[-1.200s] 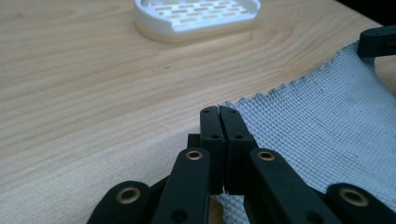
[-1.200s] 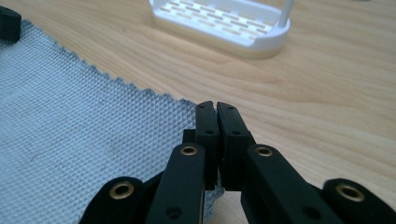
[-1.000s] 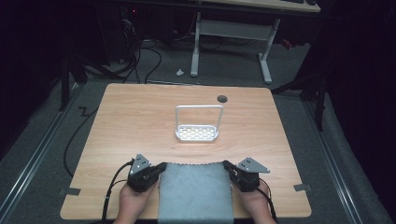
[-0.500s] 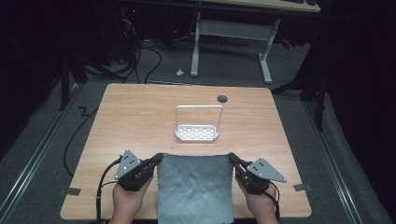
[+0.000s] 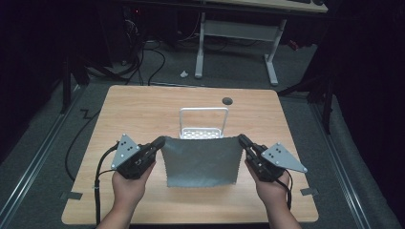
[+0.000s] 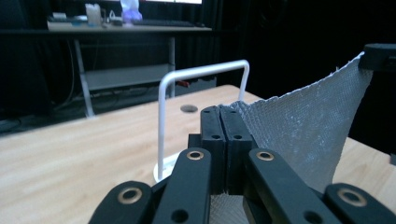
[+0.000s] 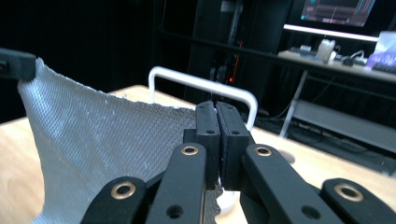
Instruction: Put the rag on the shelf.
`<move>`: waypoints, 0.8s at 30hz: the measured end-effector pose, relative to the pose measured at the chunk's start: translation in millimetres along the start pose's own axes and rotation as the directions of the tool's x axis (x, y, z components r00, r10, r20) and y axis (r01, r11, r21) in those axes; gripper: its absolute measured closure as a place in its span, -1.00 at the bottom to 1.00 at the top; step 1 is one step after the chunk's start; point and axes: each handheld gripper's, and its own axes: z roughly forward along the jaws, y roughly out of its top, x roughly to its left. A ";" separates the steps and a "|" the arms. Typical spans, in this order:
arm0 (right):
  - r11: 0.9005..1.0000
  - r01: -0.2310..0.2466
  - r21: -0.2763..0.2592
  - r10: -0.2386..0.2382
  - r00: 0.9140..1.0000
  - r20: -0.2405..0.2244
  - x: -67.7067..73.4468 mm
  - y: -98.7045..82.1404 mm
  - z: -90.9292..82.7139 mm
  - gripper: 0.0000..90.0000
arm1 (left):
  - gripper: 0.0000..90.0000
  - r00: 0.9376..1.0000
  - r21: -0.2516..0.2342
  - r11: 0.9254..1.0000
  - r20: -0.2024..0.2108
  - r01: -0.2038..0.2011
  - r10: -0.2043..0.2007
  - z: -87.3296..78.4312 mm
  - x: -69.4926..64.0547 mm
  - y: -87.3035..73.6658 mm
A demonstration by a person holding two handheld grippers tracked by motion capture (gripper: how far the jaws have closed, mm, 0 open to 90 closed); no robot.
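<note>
Lighting: the wooden table (image 5: 143,114) is evenly and brightly lit from above; the surroundings fall off to near black. Shadows on the tabletop are faint and soft. No strong glare in the high view.

Left gripper view: jaws near the lens slightly soft; the grey cloth (image 6: 308,121) weave resolves clearly; far background dim and blurred.

Right gripper view: a monitor (image 7: 334,11) at the top right glows, mildly overexposed; background out of focus.
</note>
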 end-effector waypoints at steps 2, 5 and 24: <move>1.000 0.006 -0.018 -0.006 1.000 0.004 -1.4 9.0 0.0 0.98 | 0.98 1.000 -0.018 1.000 -0.001 -0.005 0.005 0.1 0.1 8.4; 0.999 0.015 -0.032 -0.014 1.000 0.009 -2.7 17.1 -0.2 0.99 | 0.98 1.000 -0.044 0.999 -0.005 -0.023 0.023 -1.0 0.0 21.4; 0.998 -0.011 -0.065 0.013 1.000 0.021 -23.6 44.9 9.6 0.99 | 0.99 0.996 -0.055 0.995 -0.036 -0.083 0.082 18.4 5.4 59.3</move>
